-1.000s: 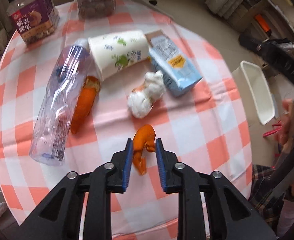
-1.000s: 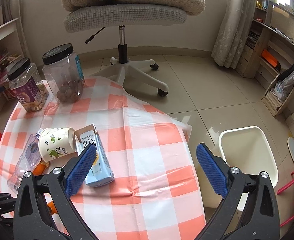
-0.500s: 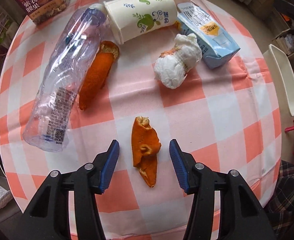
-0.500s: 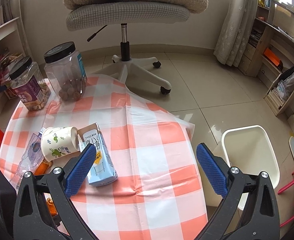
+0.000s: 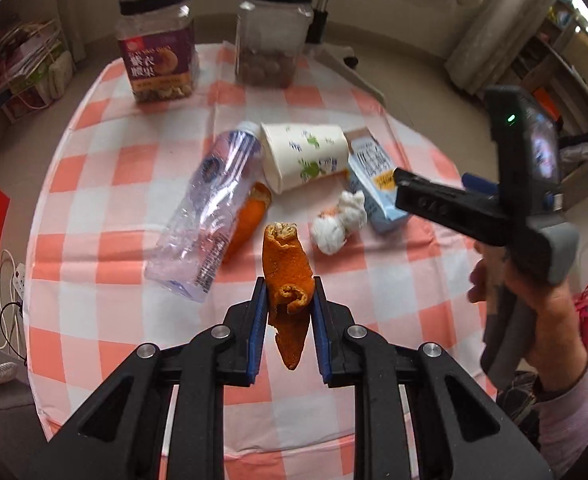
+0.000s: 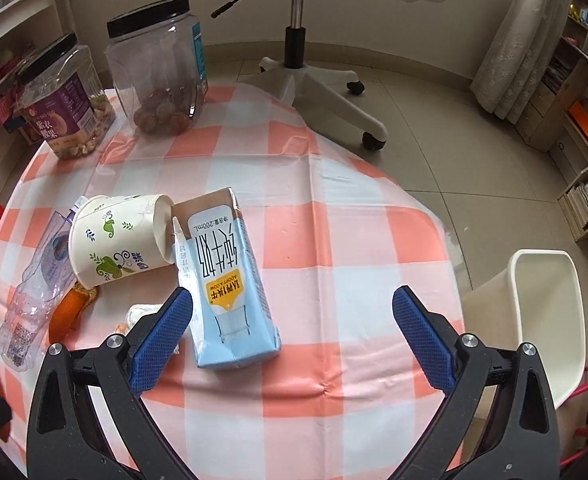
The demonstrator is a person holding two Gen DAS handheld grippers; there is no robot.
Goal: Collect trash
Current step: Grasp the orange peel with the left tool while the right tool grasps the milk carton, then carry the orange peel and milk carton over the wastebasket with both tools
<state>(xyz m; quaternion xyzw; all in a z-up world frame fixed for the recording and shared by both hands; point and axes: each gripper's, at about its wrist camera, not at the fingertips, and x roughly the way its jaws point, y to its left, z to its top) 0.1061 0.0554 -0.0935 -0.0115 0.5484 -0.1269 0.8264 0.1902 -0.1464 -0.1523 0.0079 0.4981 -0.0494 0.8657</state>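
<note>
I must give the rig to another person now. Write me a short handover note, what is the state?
Left gripper: jaws shut on an orange peel, lifted off the table.
Right gripper: open, empty, over the milk carton.
Lying on the table: plastic bottle, paper cup, second peel, tissue wad, carton.
White bin stands right of the table.
Left: drop this peel, then collect the rest.

My left gripper pinches an orange peel, lifted clear of the checked tablecloth. Second peel lies beside the plastic bottle.
</note>
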